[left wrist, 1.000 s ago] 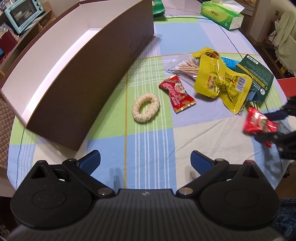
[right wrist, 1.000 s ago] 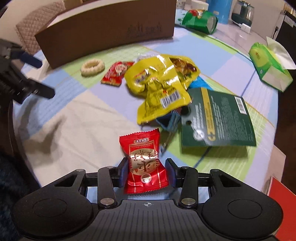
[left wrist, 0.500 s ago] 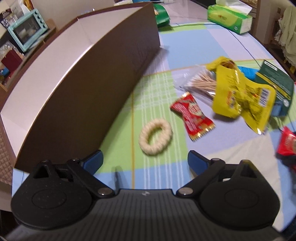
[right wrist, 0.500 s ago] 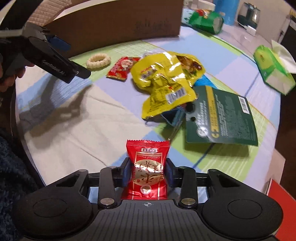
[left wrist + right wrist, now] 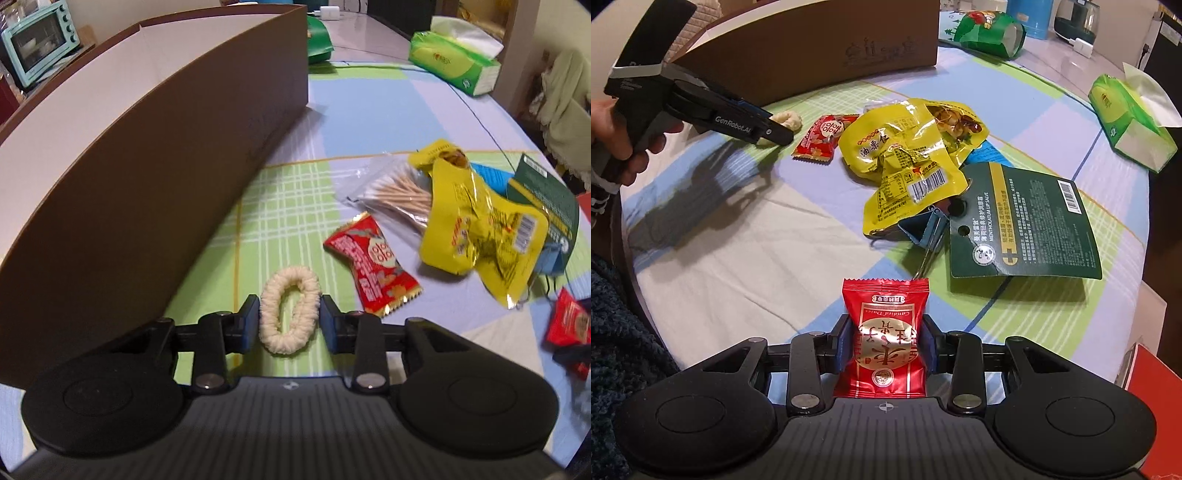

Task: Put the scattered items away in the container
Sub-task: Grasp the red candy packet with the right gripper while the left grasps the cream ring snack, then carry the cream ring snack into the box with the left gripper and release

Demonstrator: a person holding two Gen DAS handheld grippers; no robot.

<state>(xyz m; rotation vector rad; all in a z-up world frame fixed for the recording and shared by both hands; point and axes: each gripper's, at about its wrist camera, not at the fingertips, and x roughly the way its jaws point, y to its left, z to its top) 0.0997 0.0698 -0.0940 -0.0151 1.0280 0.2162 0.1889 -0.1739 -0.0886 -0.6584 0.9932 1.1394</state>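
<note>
The right gripper (image 5: 884, 349) pinches a red candy packet (image 5: 884, 332) between its 2 fingers, above the near edge of the checked tablecloth (image 5: 746, 251). The left gripper (image 5: 289, 323) has its fingers pressed against a cream hair tie (image 5: 289, 310) lying on the cloth. Just left, stretching far, stands the brown box (image 5: 155, 155); right lie another red packet (image 5: 371, 266), cotton swabs (image 5: 391, 192) and a yellow snack bag (image 5: 476, 229).

My yellow bag (image 5: 908, 173) hides most of the blue clip (image 5: 921, 229), and I can't see inside the box (image 5: 147, 177).
</note>
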